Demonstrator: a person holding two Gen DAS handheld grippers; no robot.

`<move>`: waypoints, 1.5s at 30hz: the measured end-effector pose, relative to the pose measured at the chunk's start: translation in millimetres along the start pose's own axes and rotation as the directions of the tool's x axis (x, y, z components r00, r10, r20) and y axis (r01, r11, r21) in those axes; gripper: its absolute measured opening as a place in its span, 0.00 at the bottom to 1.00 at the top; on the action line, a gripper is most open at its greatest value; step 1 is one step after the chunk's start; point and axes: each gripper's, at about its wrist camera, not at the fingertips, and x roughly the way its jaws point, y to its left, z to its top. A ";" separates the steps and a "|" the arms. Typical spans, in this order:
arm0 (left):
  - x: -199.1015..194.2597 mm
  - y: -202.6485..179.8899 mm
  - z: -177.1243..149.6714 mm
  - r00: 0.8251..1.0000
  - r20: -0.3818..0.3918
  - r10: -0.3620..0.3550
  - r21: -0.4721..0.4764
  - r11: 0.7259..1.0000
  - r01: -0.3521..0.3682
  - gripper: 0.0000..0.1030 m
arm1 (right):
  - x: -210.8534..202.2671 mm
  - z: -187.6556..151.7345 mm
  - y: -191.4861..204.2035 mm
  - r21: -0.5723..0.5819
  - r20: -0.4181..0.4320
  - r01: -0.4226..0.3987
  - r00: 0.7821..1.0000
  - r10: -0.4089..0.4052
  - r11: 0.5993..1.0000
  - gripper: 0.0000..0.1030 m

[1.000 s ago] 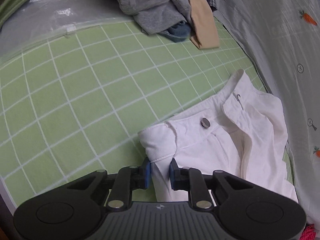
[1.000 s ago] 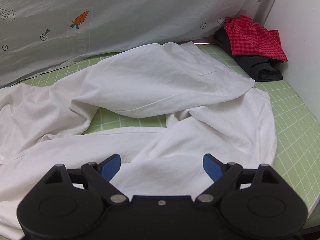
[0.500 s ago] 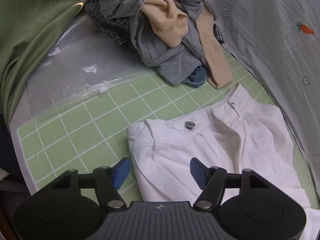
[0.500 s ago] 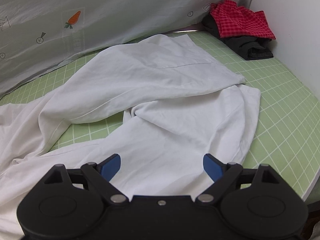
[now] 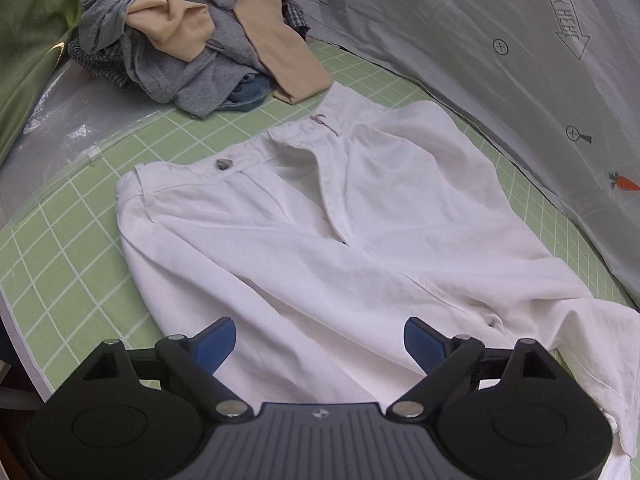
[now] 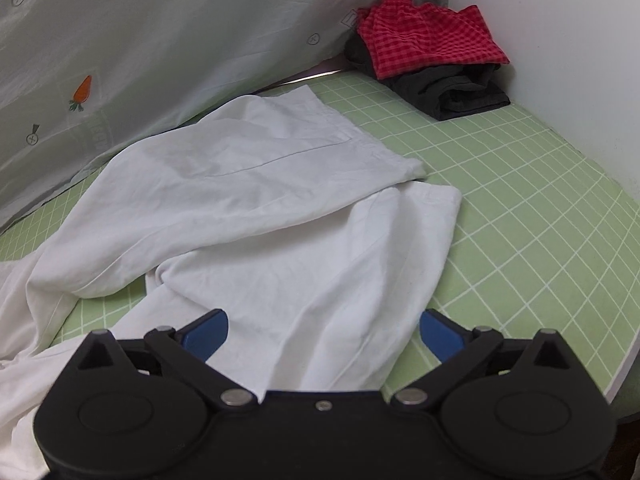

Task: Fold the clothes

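Green gridded counter (image 5: 72, 240) | white trousers (image 5: 320, 232) spread flat, waistband by the unfolded heap (image 5: 192, 40), ready for folding | left gripper (image 5: 320, 340) fingers just opened, nothing between | right gripper (image 6: 324, 332) widening too, empty over crossed legs (image 6: 300, 240) needing straightening

Probably a home laundry spot; green gridded mat (image 5: 72, 216); clothes pile (image 5: 192, 52); carrot-print plastic sheet (image 6: 120, 40) behind.

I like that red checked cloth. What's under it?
Under the red checked cloth lies a dark folded garment on the green grid mat. How far underneath it reaches stays hidden.
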 end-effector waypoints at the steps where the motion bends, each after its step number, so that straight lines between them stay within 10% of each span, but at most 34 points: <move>1: 3.2 -6.9 -3.0 1.000 -0.011 0.000 0.003 1.000 0.000 0.88 | 5.2 4.5 -11.0 0.018 0.000 0.006 1.000 -0.006 1.000 1.00; 16: 67.7 -120.1 -9.0 0.989 -0.147 0.020 0.043 0.999 -0.013 0.88 | 110.6 64.1 -102.1 0.152 -0.097 0.113 0.990 -0.099 0.982 0.94; 22: 67.3 -126.2 -19.1 0.984 -0.172 0.047 0.091 0.995 -0.032 0.88 | 127.4 72.0 -101.3 0.122 -0.077 0.091 0.994 -0.082 0.988 0.60; 24: 69.3 -126.7 -21.4 0.982 -0.182 0.050 0.095 0.995 -0.033 0.88 | 124.5 72.1 -99.8 0.090 -0.049 0.071 0.997 -0.067 0.993 0.19; 26: 71.5 -126.1 -24.1 0.979 -0.200 0.048 0.095 0.995 -0.030 0.88 | 117.3 70.8 -99.4 0.043 -0.013 0.068 0.998 -0.067 0.997 0.04; 32: 64.3 -117.1 -31.3 0.979 -0.200 0.036 0.093 0.995 -0.018 0.88 | 69.3 52.4 -134.2 0.046 0.042 0.215 0.975 -0.217 0.976 0.02; 40: 64.7 -89.6 -39.3 0.972 -0.228 0.049 0.031 0.999 -0.043 0.88 | 46.9 -5.5 -175.3 0.019 -0.105 0.410 0.908 -0.406 0.912 0.08; 45: 67.0 -90.4 -38.7 0.972 -0.230 0.048 0.035 0.999 -0.041 0.88 | 36.0 14.7 -148.6 0.017 0.014 0.401 0.916 -0.402 0.916 0.50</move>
